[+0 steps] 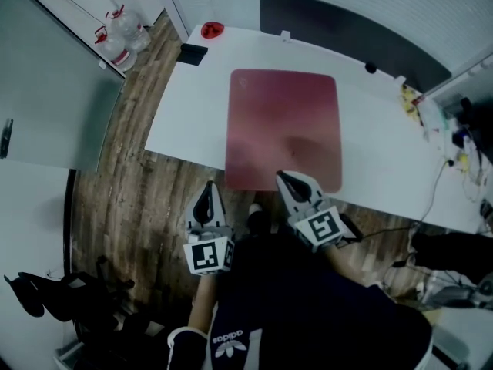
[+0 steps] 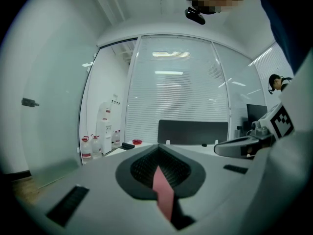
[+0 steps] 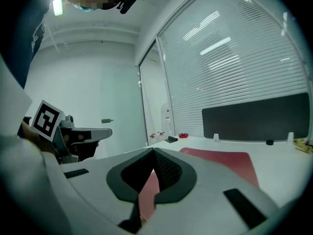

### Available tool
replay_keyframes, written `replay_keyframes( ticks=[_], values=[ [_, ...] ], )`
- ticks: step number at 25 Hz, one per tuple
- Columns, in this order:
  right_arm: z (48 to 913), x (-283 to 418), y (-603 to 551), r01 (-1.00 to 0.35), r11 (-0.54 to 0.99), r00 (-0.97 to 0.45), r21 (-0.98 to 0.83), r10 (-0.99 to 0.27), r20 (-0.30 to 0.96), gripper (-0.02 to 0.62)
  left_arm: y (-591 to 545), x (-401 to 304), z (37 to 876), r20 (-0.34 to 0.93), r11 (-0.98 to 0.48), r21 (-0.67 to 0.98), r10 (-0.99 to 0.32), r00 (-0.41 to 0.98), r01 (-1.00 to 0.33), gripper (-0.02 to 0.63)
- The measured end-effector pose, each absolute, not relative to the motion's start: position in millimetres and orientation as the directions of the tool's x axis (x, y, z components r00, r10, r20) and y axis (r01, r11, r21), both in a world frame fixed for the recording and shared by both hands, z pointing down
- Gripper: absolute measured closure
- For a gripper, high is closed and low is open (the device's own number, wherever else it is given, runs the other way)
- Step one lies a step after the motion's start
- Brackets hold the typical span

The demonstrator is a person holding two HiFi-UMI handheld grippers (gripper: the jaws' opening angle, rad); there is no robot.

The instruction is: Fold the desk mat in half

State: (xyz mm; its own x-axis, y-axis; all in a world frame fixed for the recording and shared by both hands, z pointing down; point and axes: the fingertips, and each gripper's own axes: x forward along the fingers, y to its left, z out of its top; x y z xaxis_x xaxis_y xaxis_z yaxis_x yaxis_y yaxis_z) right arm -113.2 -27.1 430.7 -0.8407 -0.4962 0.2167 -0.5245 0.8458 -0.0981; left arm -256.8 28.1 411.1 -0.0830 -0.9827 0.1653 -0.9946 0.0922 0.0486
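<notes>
Left gripper point(image 1: 206, 186) and right gripper point(image 1: 284, 176) both closed, seemingly empty. I'd open, pinch mat point(image 1: 283, 122) near corners, lift evenly.

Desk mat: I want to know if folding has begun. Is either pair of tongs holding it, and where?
Neither seems to. The mat lies flat; the left tongs are shut short of the table, the right tongs shut over its near edge.

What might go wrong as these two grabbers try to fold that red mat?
The left gripper sits beside the near corner of the desk mat, off the table, while the right gripper is over its edge; an uneven grab may give a skewed fold. Both grippers are shut, so they could push the mat rather than pinch it.
</notes>
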Motion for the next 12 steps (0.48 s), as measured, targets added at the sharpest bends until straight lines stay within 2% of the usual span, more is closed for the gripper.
replay_keyframes(
  ticks=[8,12],
  values=[
    [432.7,-129.0,-28.0,-0.516,0.852,-0.843,-0.084,-0.488,0.228,0.592,20.9,-259.3,421.7,0.184,0.072,0.090,-0.981,-0.054,-0.993,0.603],
    [430.8,-130.2,-29.5,-0.509,0.857,-0.848,-0.083,-0.483,0.216,0.592,18.8,-255.2,425.0,0.204,0.063,0.060,-0.978,-0.050,-0.996,0.603]
  ],
)
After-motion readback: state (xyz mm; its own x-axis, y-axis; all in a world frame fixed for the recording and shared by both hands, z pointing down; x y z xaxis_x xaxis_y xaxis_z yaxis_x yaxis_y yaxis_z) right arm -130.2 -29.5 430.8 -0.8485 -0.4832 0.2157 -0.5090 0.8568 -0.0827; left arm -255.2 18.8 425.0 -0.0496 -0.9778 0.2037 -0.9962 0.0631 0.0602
